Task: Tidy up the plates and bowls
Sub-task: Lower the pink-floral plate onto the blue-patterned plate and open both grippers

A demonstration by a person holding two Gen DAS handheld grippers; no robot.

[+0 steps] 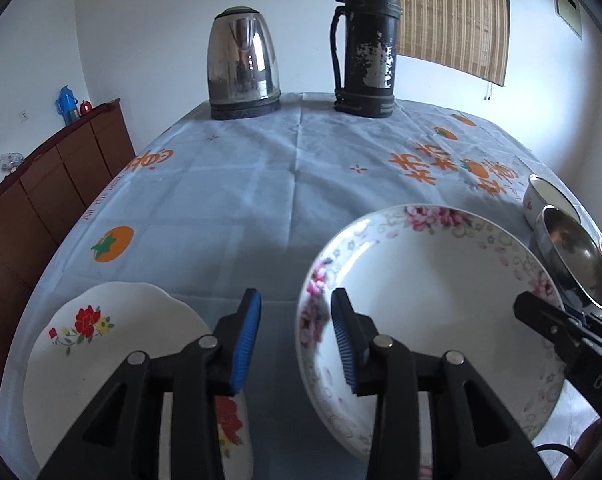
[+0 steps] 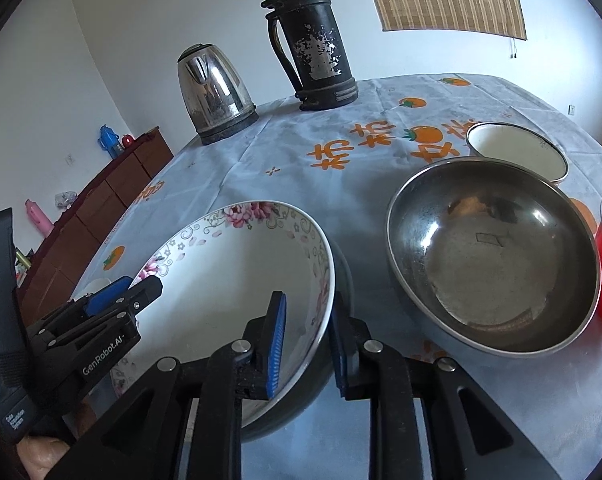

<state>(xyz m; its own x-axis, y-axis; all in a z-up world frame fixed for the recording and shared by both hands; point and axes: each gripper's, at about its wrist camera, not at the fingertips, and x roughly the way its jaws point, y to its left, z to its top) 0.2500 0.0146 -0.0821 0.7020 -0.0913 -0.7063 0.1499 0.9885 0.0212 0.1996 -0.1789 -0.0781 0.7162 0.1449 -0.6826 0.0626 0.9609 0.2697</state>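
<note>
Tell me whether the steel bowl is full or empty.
Empty: the steel bowl shows its bare, shiny inside down to the bottom, with only reflections in it.

Pink-flowered plate (image 1: 429, 300) tilted, beside red-flowered plate (image 1: 113, 344), steel bowl (image 2: 493, 256), enamel bowl (image 2: 517, 150).

**Black two-finger tools, blue ribbed pads**

Left tool (image 1: 297, 336), bottom centre of left wrist view: matte black plastic linkage arms, triangular cut-outs, round silver pivot pins (image 1: 208, 341), blue ribbed pads (image 1: 246, 342) on the inner finger faces. Right tool (image 2: 305, 348), bottom centre of right wrist view: same black arms, silver pins, blue pads. Left tool body seen at lower left of right wrist view carries white "GenRobot.AI" lettering (image 2: 108, 351), small silver screws, a white label near the handle. Right tool at right edge of left wrist view shows white letters "DAS", partly cut off.
</note>
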